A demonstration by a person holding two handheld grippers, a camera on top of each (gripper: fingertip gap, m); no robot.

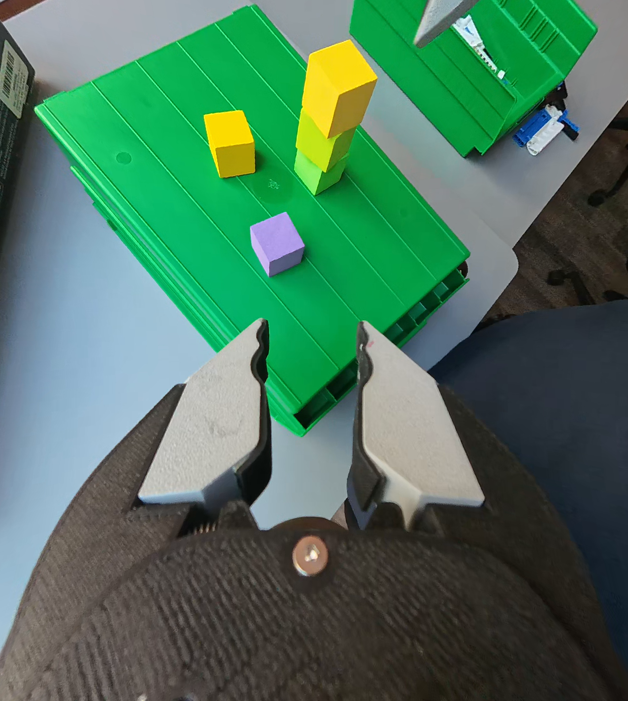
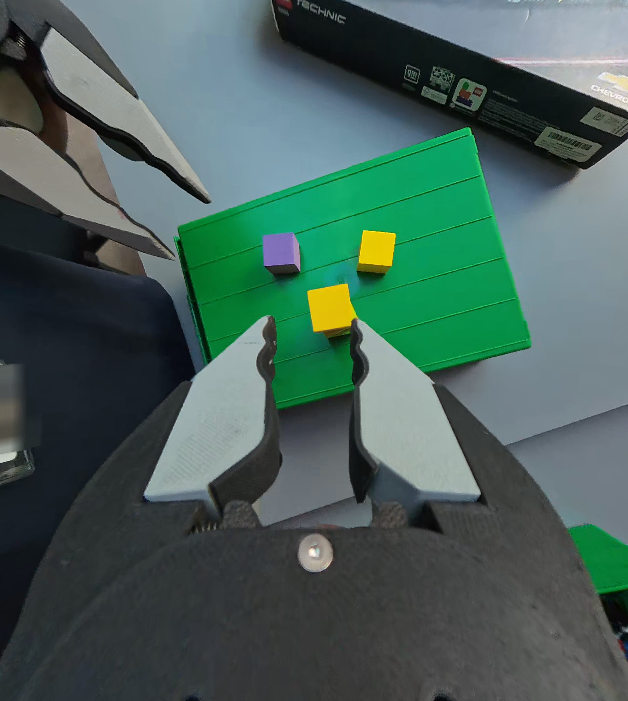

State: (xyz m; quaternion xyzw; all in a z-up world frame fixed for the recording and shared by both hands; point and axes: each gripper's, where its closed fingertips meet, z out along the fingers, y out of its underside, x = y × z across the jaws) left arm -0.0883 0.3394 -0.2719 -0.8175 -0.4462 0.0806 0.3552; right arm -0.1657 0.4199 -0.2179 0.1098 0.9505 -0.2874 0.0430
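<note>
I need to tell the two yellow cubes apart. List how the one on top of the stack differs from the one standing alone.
The stacked yellow cube rests on two green cubes, a lime cube over a light green cube; the lone yellow cube sits directly on the green lid. The stacked one sits slightly twisted against the cube beneath. Both share colour and cube shape, and no gripper touches either.

Bright, even daylight; wide-angle views bent at the edges.
Cubes cast short, soft shadows ahead of the claw; the right wrist view was slightly blurred, with glare on the dark box (image 2: 494, 76).
</note>
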